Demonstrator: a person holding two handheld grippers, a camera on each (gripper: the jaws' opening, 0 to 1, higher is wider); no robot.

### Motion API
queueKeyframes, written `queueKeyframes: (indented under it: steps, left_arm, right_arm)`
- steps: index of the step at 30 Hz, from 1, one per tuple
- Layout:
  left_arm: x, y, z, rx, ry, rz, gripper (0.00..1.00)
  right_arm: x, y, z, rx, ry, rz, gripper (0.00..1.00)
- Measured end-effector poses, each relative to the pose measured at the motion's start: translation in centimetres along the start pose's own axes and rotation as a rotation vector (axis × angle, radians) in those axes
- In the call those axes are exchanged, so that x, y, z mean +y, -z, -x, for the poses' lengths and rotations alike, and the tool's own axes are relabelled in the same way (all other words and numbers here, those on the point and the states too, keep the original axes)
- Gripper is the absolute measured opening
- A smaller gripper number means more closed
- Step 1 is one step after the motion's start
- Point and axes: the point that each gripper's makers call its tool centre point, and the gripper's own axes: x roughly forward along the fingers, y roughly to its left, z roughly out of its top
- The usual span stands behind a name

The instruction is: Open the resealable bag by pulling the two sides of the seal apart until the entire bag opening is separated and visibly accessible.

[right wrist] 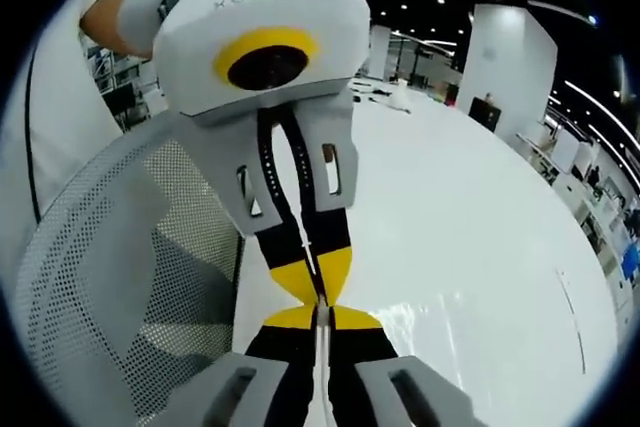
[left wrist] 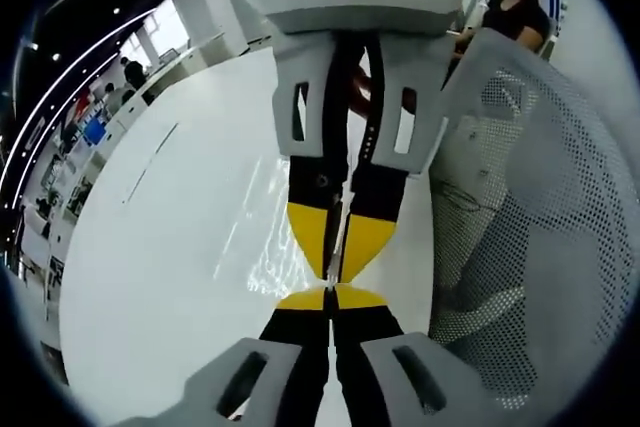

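Fingers of our left gripper [left wrist: 330, 299] rise from the bottom of the left gripper view, pressed together on a thin clear edge of the bag [left wrist: 285, 247], and the right gripper [left wrist: 338, 247] comes down from the top of that view to meet them tip to tip. We see its yellow pads [left wrist: 365, 232] closed on the same thin edge, just above ours. In the right gripper view the picture mirrors: our right gripper [right wrist: 322, 319] pinches a pale strip of the bag [right wrist: 323, 347] between its closed fingers, and the left gripper [right wrist: 318, 277] reaches down from the top, touching at the tips. The bag itself is clear and hard to trace; we make out glinting film over the white surface [left wrist: 150, 247] beside the tips. A mesh chair back [left wrist: 540, 227] stands near the surface edge.
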Motion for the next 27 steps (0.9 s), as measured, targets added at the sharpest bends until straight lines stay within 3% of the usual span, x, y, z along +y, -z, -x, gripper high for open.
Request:
queueKeyframes:
  steps: [10, 19, 24, 27]
  left_arm:
    - [0.5, 1.1, 0.2, 0.011, -0.006, 0.033, 0.00]
    - [0.5, 0.8, 0.0, -0.004, -0.031, -0.021, 0.00]
    - [0.0, -0.1, -0.4, -0.026, -0.026, -0.036, 0.08]
    - [-0.4, -0.4, -0.7, -0.026, -0.016, -0.051, 0.05]
  right_arm:
    - [-0.4, 2.1, 1.4, 0.026, 0.018, -0.033, 0.00]
    - [-0.3, 2.1, 1.4, 0.021, 0.021, -0.063, 0.00]
    - [0.0, 1.6, 1.1, 0.006, 0.012, -0.051, 0.00]
    - [0.2, 1.4, 0.8, 0.004, 0.008, -0.039, 0.00]
